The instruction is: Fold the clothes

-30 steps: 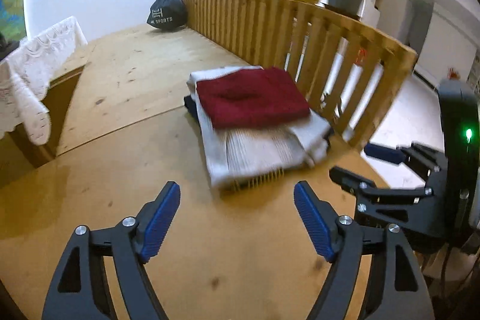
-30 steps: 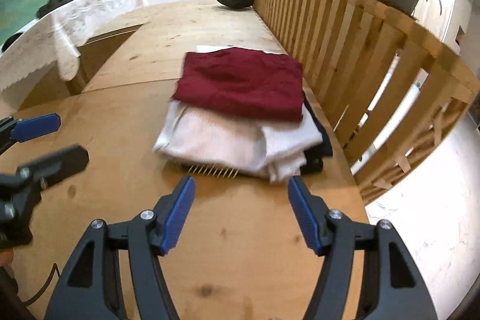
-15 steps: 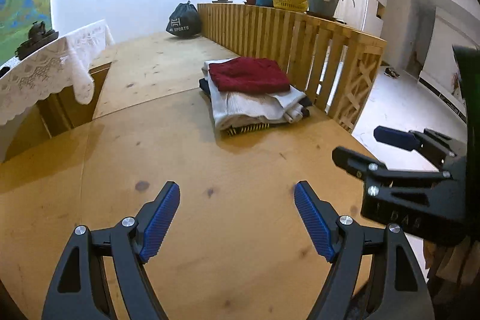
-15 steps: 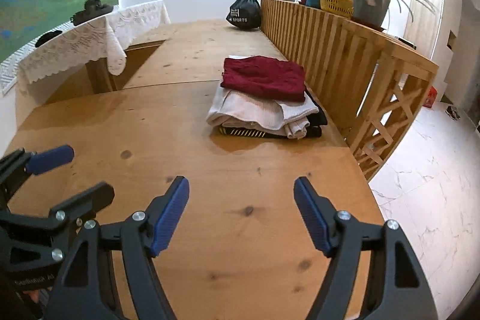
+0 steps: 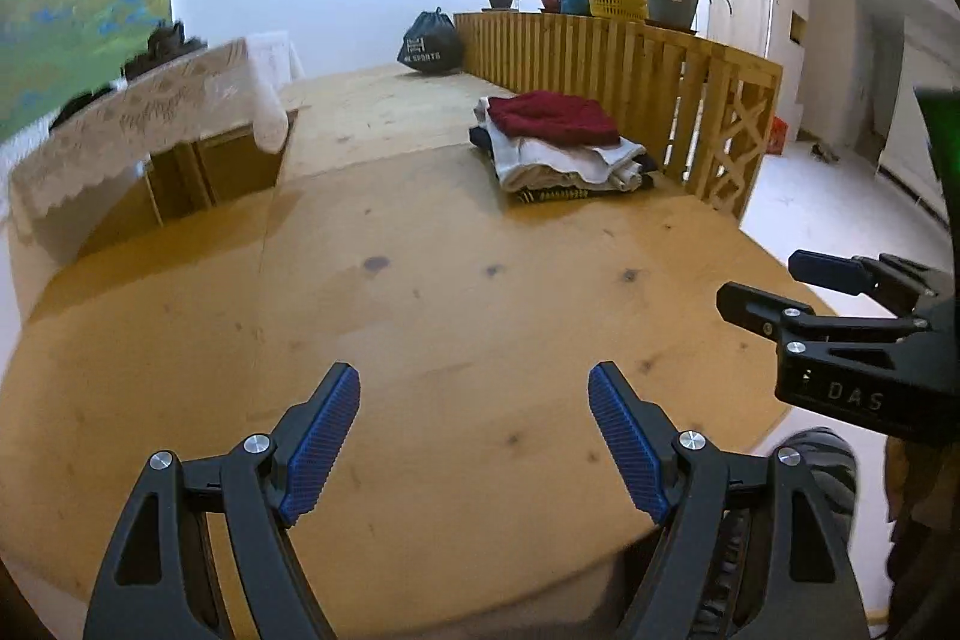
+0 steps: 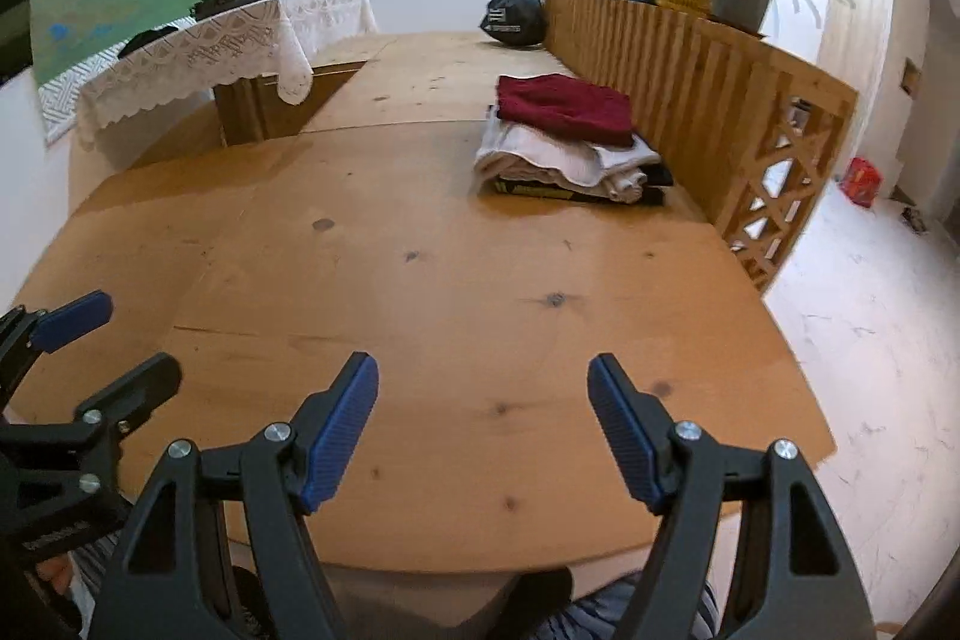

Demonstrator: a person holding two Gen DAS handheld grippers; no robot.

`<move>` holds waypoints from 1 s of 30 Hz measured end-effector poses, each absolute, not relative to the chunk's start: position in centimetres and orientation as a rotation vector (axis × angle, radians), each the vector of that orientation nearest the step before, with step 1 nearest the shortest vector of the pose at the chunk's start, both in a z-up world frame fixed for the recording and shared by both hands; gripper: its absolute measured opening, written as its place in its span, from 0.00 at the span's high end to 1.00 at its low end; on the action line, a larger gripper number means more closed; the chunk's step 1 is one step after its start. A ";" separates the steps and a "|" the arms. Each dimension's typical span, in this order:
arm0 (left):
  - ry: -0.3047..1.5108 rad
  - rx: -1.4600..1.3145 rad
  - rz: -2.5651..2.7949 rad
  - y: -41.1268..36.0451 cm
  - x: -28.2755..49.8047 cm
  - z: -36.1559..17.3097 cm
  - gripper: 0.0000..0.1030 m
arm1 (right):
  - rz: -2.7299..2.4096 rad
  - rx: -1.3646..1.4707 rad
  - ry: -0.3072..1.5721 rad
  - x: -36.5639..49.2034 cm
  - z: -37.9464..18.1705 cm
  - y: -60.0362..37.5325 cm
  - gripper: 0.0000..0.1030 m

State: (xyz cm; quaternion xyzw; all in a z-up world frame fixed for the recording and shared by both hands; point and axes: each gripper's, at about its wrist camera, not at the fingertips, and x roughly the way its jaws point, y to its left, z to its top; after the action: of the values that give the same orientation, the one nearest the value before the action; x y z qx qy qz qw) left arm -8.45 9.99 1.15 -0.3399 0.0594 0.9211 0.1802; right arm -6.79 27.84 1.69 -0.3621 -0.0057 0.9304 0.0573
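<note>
My left gripper (image 5: 474, 436) has its jaws well apart with nothing between them, only bare table (image 5: 420, 316) under the blue pads. My right gripper (image 6: 483, 430) is the same, spread and empty; its jaws have just been opening a little, with nothing in them. Each hangs over the near edge of the table and touches nothing.

The stack (image 5: 558, 142) of folded clothes lies far across the table, just beside the wooden rail (image 5: 630, 58). A dark red piece is on top, a cream one under it, dark ones at the bottom. Its long side runs along the rail, away from me.

The left view shows my right gripper from the side at the frame's right. The right view shows the left gripper at its lower left, more of the white floor (image 6: 870, 292) past the rail, and the striped edge of the bottom garment more clearly.
</note>
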 end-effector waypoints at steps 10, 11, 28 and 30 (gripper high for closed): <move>0.168 -0.959 2.552 9.9 -5.2 0.4 0.25 | 2.808 -1.064 -0.054 -3.0 1.5 26.2 0.30; 0.173 -0.957 2.549 10.1 -5.0 0.4 0.25 | 2.809 -1.060 -0.059 -2.7 1.5 26.1 0.30; 0.163 -0.986 2.529 11.4 -3.7 -0.1 0.25 | 2.811 -1.049 -0.034 -0.8 0.9 26.4 0.27; 0.156 -0.983 2.533 11.3 -3.7 0.0 0.25 | 2.811 -1.049 -0.023 -0.8 0.9 26.6 0.27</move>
State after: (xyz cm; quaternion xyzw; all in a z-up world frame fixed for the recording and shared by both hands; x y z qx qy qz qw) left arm -3.70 11.35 0.03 -0.3534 0.0562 0.9102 0.2084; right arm -0.75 26.64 0.91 -0.3488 -0.0075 0.9345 0.0705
